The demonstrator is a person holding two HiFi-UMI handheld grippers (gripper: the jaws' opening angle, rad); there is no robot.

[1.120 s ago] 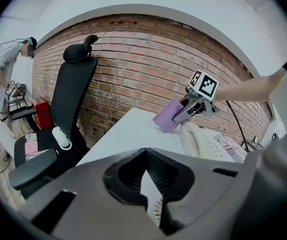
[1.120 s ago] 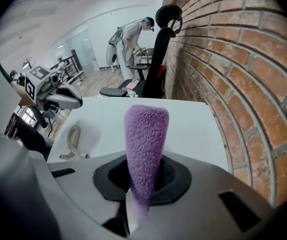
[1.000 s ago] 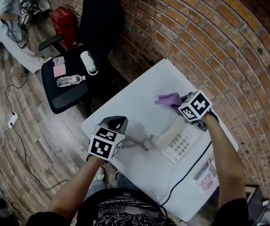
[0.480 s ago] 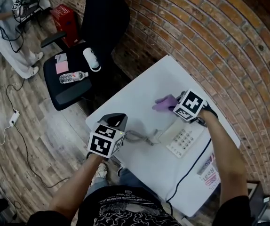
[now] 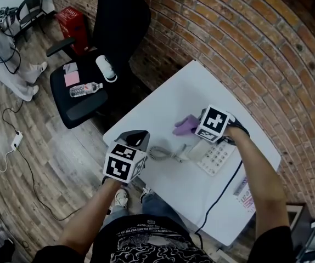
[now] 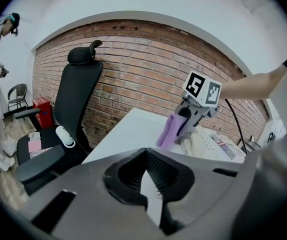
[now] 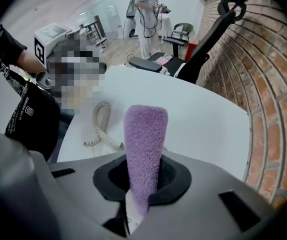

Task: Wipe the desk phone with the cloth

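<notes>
Right gripper view: my right gripper (image 7: 139,186) clamps the purple cloth (image 7: 144,144) mid-frame; floppy tip could snag the coiled cord (image 7: 101,129) at left, dragging the desk phone (image 5: 217,156).

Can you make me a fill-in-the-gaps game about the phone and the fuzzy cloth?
The right claw is shut on a fuzzy ____ cloth.
The white push-button desk phone sits on a white ____.
The left claw holds ____.
The wall is built of reddish ____.
Missing words: purple; table; nothing; brick.
</notes>
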